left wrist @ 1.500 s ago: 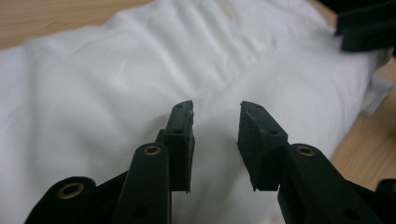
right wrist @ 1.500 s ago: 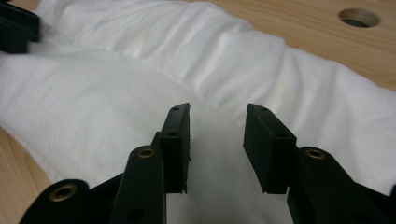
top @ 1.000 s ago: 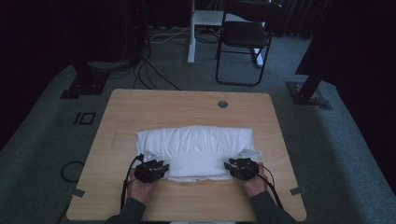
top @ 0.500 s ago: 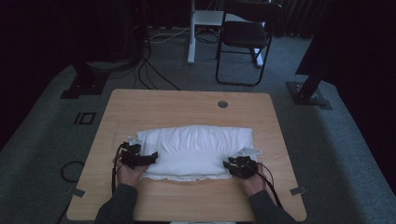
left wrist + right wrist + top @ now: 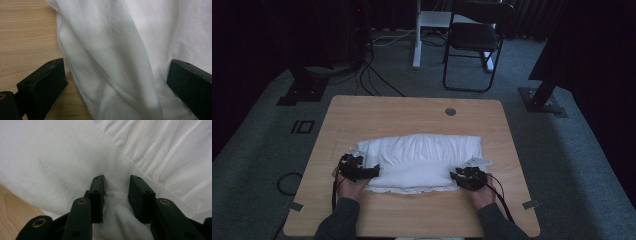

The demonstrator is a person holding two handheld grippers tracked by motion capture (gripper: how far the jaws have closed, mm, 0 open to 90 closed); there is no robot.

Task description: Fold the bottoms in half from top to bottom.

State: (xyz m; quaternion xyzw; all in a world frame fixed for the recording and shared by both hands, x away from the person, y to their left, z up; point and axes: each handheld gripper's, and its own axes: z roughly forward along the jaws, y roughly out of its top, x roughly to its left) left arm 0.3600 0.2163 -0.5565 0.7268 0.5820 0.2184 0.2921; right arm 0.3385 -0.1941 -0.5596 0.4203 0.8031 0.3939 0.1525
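A white pillow in a wrinkled cloth cover lies across the wooden table. My left gripper is at the pillow's left end and its jaws have just been opening. They now stand wide open, with a loose fold of the white cover lying between them and untouched by the pads. At the pillow's front right corner my right gripper is shut on a bunched fold of the cover.
A round cable hole sits near the table's far edge. Beyond the table are a black folding chair, a white stand and cables on the grey carpet. Bare wood surrounds the pillow.
My left gripper let go of the pillow's front edge, moved left to its left end, and its jaws opened wide. The right gripper kept its hold and stayed put.
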